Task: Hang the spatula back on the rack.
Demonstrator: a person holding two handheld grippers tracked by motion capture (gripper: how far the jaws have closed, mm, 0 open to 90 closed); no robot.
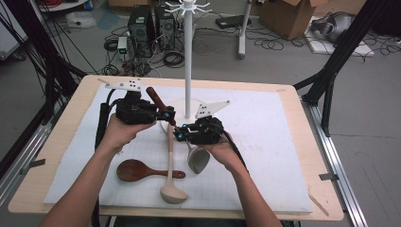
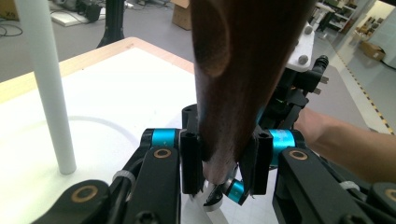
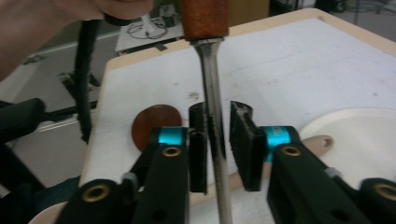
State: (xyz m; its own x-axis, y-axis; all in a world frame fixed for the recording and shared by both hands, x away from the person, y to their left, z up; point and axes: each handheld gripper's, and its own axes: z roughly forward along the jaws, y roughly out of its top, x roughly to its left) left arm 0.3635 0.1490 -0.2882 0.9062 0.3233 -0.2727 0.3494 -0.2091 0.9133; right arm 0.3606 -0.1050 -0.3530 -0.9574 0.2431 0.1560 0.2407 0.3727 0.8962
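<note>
I'm clamping the left gripper (image 1: 166,115) fingers on the utensil's brown wooden handle (image 2: 243,70) above the surface (image 1: 265,123) while the right gripper (image 1: 182,132) fingers, slightly apart, straddle its metal shaft (image 3: 214,107), probably needing to pinch before hanging it on the white stand (image 1: 188,52).

White stand pole (image 1: 187,56) rises at twelve o'clock, blocking the lane behind both hands. Brown wooden spoon (image 1: 137,170), pale ladle (image 1: 171,184) and grey scoop (image 1: 198,160) crowd six o'clock. Open mat (image 1: 269,142) at three o'clock.
</note>
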